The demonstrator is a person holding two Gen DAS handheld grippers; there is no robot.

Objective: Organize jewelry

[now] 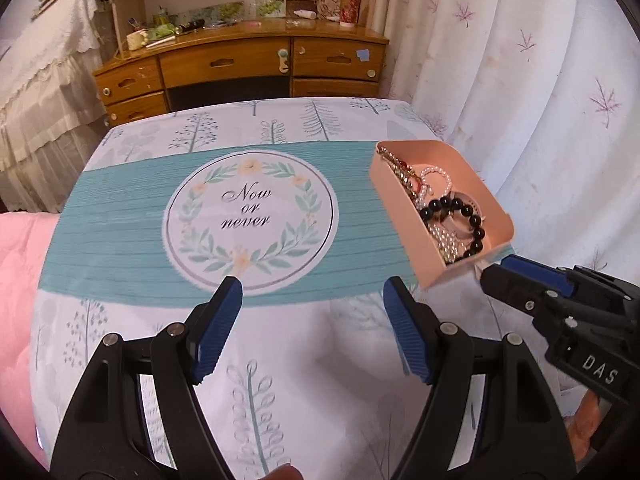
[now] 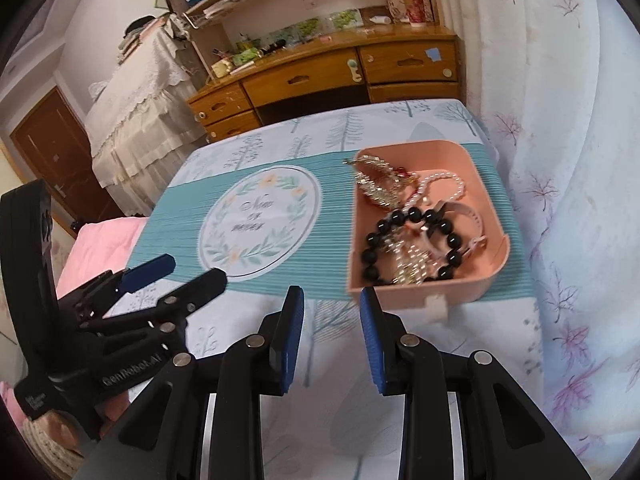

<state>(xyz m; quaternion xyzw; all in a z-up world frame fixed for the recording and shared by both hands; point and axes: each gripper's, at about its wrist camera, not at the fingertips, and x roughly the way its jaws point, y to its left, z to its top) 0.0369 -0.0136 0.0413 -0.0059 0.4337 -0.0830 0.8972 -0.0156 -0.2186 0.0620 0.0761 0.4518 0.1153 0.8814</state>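
Observation:
A pink tray (image 1: pixel 394 196) (image 2: pixel 424 292) stands on the right side of the patterned tablecloth (image 1: pixel 256 360). In it lie a black bead bracelet (image 2: pixel 416 216) (image 1: pixel 460 206), a pearl bracelet (image 2: pixel 444 178), a gold chain (image 2: pixel 380 188) and more tangled pieces. My right gripper (image 2: pixel 331 294) (image 1: pixel 496 268) is open just before the tray's near left corner, with only cloth between its fingers. My left gripper (image 1: pixel 314 286) (image 2: pixel 192 269) is wide open over the cloth near the round "Now or never" print (image 1: pixel 248 212), left of the tray, holding nothing.
A wooden desk with drawers (image 1: pixel 240 64) stands beyond the table's far edge. A white leaf-print curtain (image 1: pixel 540 100) hangs close on the right. Pink bedding (image 1: pixel 20 260) lies left of the table. A person's hand (image 2: pixel 116 412) grips the left tool.

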